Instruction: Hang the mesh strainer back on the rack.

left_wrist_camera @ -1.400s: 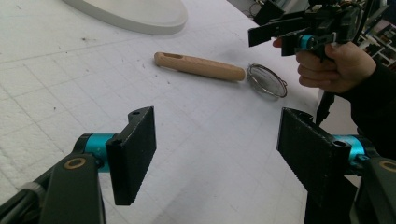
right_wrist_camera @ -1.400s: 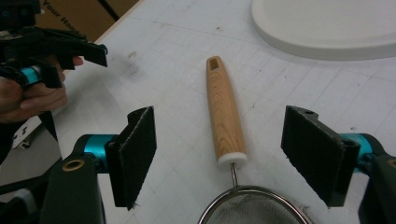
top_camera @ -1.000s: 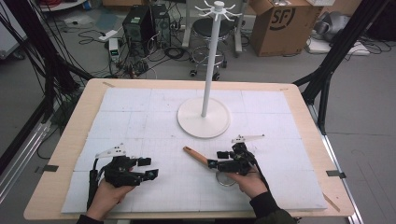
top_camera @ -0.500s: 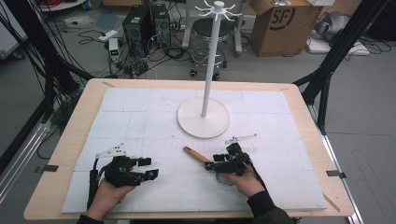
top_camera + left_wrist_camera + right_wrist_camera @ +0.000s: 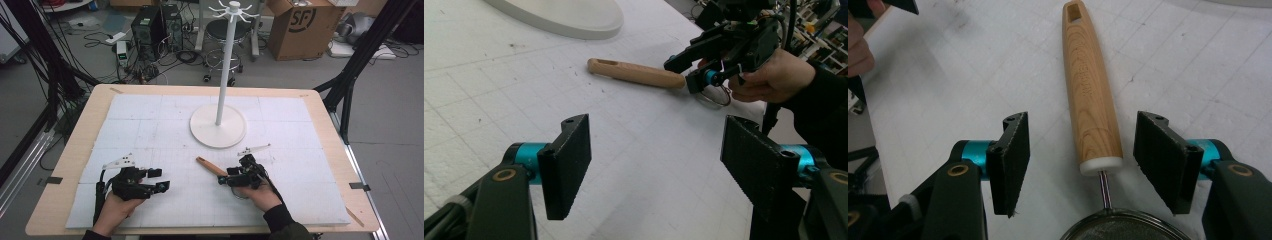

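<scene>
A small strainer lies on the white mat, its wooden handle [image 5: 210, 166] [image 5: 1090, 85] pointing up-left and its mesh bowl [image 5: 1118, 227] under my right hand. My right gripper [image 5: 225, 179] [image 5: 1087, 150] straddles the handle's near end. Its jaws have just been closing, and a gap still shows between each pad and the wood. My left gripper [image 5: 159, 180] [image 5: 656, 150] rests on the mat at the front left, wide open with nothing in it. Its view takes in the handle [image 5: 634, 73] and the right gripper [image 5: 691, 67] farther off.
A white hanging stand rises behind the strainer on a round base [image 5: 218, 126] [image 5: 569, 15], its thin pole [image 5: 227, 60] topped by small hooks. The wooden table edge [image 5: 60, 200] frames the mat. Cables, a stool and a cardboard box sit on the floor beyond.
The right gripper has edged a little left over the handle's end and its jaws have narrowed. The left gripper and the strainer have stayed where they were.
</scene>
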`<state>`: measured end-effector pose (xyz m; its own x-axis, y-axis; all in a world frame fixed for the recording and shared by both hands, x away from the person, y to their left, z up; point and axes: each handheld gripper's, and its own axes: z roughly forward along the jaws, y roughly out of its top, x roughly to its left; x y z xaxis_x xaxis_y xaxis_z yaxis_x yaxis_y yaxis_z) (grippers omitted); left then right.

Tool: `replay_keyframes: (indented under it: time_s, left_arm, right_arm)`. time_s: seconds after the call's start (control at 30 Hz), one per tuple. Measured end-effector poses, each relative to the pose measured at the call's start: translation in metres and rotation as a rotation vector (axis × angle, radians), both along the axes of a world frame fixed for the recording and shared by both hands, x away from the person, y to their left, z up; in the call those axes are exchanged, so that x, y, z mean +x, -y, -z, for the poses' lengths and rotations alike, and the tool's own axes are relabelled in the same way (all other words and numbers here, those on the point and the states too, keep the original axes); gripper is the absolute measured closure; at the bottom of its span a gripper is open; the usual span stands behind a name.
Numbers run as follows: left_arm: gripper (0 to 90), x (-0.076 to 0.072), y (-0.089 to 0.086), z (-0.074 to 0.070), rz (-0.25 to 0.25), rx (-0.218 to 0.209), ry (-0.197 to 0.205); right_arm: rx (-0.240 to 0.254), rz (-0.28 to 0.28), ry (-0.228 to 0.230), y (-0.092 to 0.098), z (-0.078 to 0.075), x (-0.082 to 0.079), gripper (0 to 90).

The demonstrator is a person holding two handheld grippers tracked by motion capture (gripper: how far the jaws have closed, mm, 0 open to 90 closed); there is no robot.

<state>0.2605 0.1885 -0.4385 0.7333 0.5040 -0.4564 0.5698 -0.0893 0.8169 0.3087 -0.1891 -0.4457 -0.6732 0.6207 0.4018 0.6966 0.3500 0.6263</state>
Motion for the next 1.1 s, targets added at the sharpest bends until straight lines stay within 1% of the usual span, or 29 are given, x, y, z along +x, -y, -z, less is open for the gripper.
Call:
replay_keyframes:
  time_s: [0.07,0.23,0.33,0.37,0.47,0.53,0.57,0.6,0.67,0.73,0.77,0.8,0.87,0.9,0.97,1.07,1.1]
  left_arm:
    - [29.0,0.000,0.000,0.000,0.001,0.002,0.000]
    - [29.0,0.000,0.000,0.000,0.002,0.001,-0.001]
    - [29.0,0.000,0.000,0.000,0.005,0.003,-0.001]
    - [29.0,0.000,0.000,0.000,0.005,0.004,-0.002]
    - [29.0,0.000,0.001,0.000,0.005,0.004,-0.002]
    - [29.0,0.000,0.001,0.000,0.006,0.006,-0.003]
    - [29.0,0.000,0.001,0.001,0.005,0.005,-0.004]
    - [29.0,0.000,0.002,0.001,0.005,0.003,-0.006]
    - [29.0,0.000,0.002,0.001,0.006,0.009,-0.004]
    - [29.0,0.000,0.003,0.001,0.009,0.011,-0.005]
    - [29.0,0.000,0.004,0.001,0.011,0.013,-0.004]
    - [29.0,0.000,0.004,0.001,0.011,0.015,-0.004]
    - [29.2,-0.001,0.005,0.001,0.012,0.014,-0.008]
    - [29.2,-0.001,0.005,0.001,0.016,0.020,-0.008]
    - [29.2,-0.001,0.006,0.001,0.022,0.022,-0.006]
    - [29.2,-0.001,0.006,0.002,0.025,0.023,-0.006]
    - [29.2,-0.001,0.006,0.002,0.024,0.024,-0.006]
  right_arm:
    - [-0.026,-0.012,-0.001,-0.002,-0.002,0.000,38.6]
    - [-0.063,-0.039,0.000,-0.010,-0.004,0.000,38.6]
    - [-0.073,-0.044,0.010,-0.010,-0.004,0.000,39.5]
    - [-0.077,-0.044,0.003,-0.011,-0.004,-0.001,39.6]
    - [-0.092,-0.055,0.010,-0.011,-0.005,-0.001,40.8]
    - [-0.098,-0.061,0.007,-0.011,-0.006,-0.001,43.3]
    - [-0.102,-0.063,0.013,-0.011,-0.006,-0.001,44.8]
    - [-0.123,-0.068,0.035,-0.012,-0.006,-0.002,46.2]
    - [-0.146,-0.063,0.038,-0.015,-0.006,-0.003,46.7]
    - [-0.181,-0.070,0.061,-0.018,-0.007,-0.004,49.2]
    - [-0.191,-0.064,0.061,-0.019,-0.008,-0.005,51.3]
    - [-0.203,-0.069,0.080,-0.019,-0.007,-0.005,52.8]
    - [-0.207,-0.066,0.086,-0.018,-0.007,-0.005,55.1]
    - [-0.203,-0.058,0.079,-0.018,-0.007,-0.006,55.9]
    - [-0.200,-0.059,0.084,-0.018,-0.006,-0.006,55.9]
    - [-0.216,-0.062,0.104,-0.019,-0.006,-0.007,55.9]
    - [-0.221,-0.063,0.103,-0.020,-0.006,-0.008,55.9]
